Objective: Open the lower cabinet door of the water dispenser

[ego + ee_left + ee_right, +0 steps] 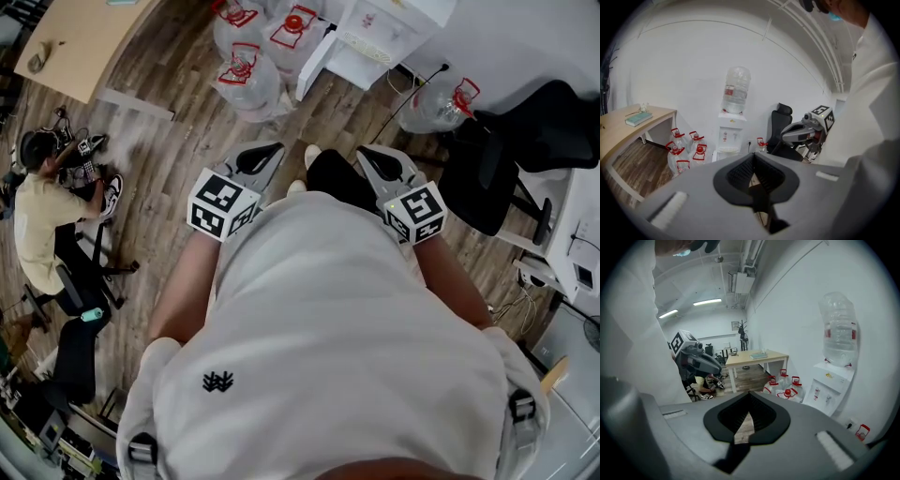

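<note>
Fingers (740, 171) of the left gripper (277, 147) meet at the tips, as do the right gripper's (360, 149), with ribbed black pads, grey shells and nothing between. The dispenser (375, 33), a boxy white plastic unit under a clear bottle (737, 89), stands well apart at the wall, beside red-capped jugs (248, 80). Its lower door cannot be made out, so this fits walking up or standing off afterwards. Any pull there needs closeness and parted jaws.

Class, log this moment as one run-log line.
stage: pre-contact | left gripper: jaws shut, empty | right gripper: jaws shut, empty | water dispenser: ahead, not reached
</note>
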A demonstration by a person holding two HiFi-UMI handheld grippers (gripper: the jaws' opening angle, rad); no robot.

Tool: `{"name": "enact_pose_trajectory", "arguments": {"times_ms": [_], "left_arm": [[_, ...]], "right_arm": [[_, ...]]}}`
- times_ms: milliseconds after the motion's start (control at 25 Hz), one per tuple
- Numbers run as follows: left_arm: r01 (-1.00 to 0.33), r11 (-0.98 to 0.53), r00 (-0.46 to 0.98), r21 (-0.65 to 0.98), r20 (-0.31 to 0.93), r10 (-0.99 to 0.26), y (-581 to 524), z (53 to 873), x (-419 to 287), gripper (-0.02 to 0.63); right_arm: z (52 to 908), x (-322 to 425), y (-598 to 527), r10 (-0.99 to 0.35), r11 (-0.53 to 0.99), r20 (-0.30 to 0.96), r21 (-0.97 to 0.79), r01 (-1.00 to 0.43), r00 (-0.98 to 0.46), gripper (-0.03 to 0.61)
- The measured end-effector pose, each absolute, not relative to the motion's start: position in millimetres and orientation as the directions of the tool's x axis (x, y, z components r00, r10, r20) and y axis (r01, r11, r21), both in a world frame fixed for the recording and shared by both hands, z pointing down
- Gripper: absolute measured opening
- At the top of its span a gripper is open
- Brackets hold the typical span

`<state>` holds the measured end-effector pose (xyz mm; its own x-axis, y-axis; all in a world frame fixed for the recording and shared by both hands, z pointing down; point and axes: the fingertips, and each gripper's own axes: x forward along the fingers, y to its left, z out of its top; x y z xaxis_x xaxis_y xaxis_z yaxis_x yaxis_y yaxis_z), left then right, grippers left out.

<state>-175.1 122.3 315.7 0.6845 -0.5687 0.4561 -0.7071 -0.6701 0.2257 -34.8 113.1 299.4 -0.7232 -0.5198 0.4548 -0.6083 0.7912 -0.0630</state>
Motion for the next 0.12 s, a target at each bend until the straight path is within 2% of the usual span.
{"name": "enact_pose_trajectory", "arguments": {"times_ms": [120], "left_arm": [[-0.718,-0.659,0.674,0.222,0.458,-0.580,123.2,317.0,-182.2,0.057]], "right_arm": [[298.8,-36.4,114.1,-0.518,0.795,0.456,-0.055,-0.604,-0.724,0.002]]}}
